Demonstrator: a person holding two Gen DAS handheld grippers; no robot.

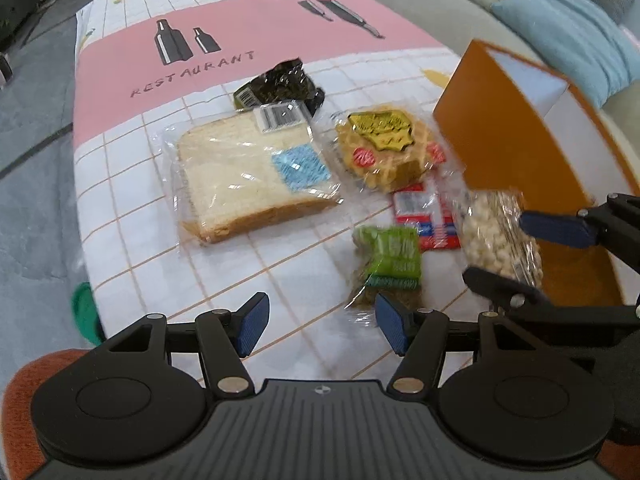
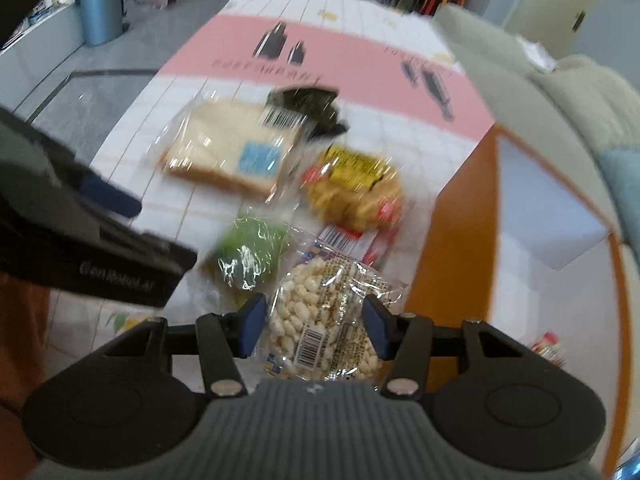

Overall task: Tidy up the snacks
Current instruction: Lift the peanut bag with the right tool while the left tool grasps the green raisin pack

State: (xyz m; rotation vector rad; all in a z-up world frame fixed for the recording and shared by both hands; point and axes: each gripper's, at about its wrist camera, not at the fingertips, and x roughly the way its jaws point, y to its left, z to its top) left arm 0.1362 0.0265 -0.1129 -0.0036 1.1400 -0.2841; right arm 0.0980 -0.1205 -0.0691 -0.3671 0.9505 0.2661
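Right tongs clamped on the puffed-rice pack, pads pressing both sides of the wrapper, pack up off the cloth & sitting just beside the orange box. Left tongs spread wide, nothing between 'em, hovering over the tablecloth right by the green snack pack.

Moving outward: red-and-white packet lies between green pack & box, partly tucked under the waffle pack. Bread slice in clear wrap left of the waffle, dark seaweed-looking pouch behind it, touching the bread's barcode corner.

Progress, as I read it: early-ish. Box interior mostly white & bare from the right wrist cam; one small red-yellow thing near its close corner, can't tell what. So maybe one item in, rice pack about to be next, five packs left on the table. Sofa w/ blue cushion behind the box, not in my way.
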